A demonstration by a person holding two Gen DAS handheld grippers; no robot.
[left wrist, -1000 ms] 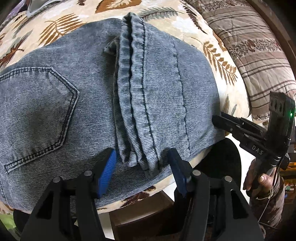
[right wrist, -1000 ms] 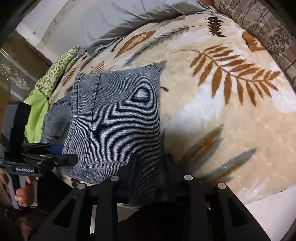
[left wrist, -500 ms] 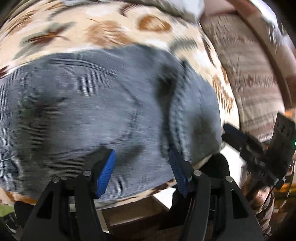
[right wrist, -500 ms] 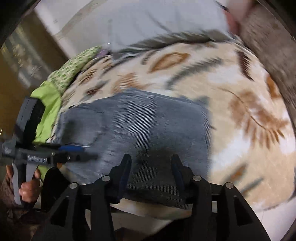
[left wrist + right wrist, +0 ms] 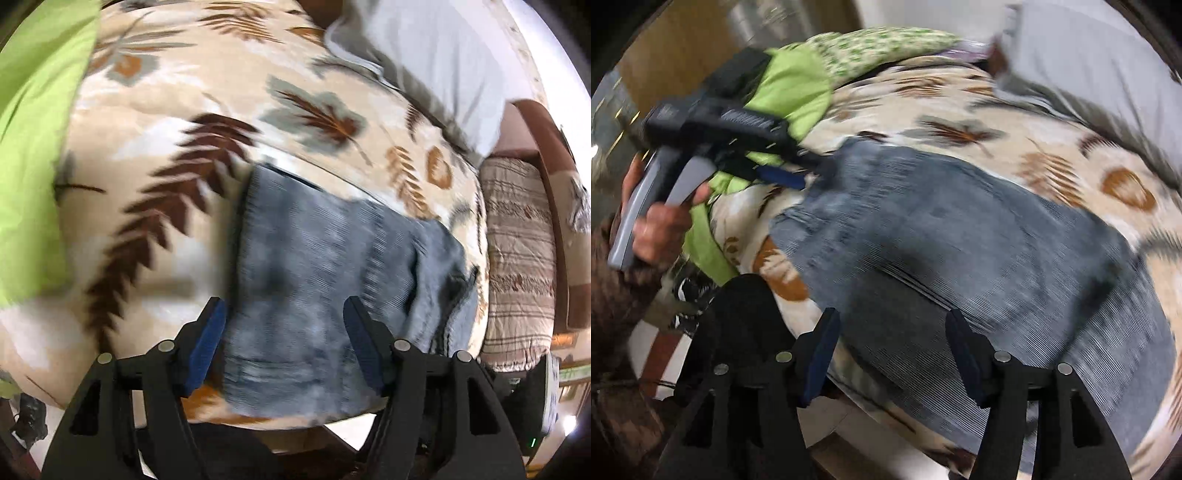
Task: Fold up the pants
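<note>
Folded jeans on a leaf-print blanket

The left gripper (image 5: 284,341) and right gripper (image 5: 892,349) both hover with fingers spread and nothing pinched, the folded jeans (image 5: 332,280) lying just ahead between them on the blanket (image 5: 155,155).

A leaf-patterned cream blanket (image 5: 155,122) covers the bed, with a striped quilt (image 5: 517,258) alongside

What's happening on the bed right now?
A person with a gripper in each hand is folding jeans on a leaf-print blanket. The jeans lie in a compact folded bundle near the bed's edge. Both the left gripper and the right gripper are open and hold nothing. In the right wrist view the left gripper reaches toward the bundle's far end; whether it touches the denim is lost in blur. A green cloth and a grey pillow lie further back.
</note>
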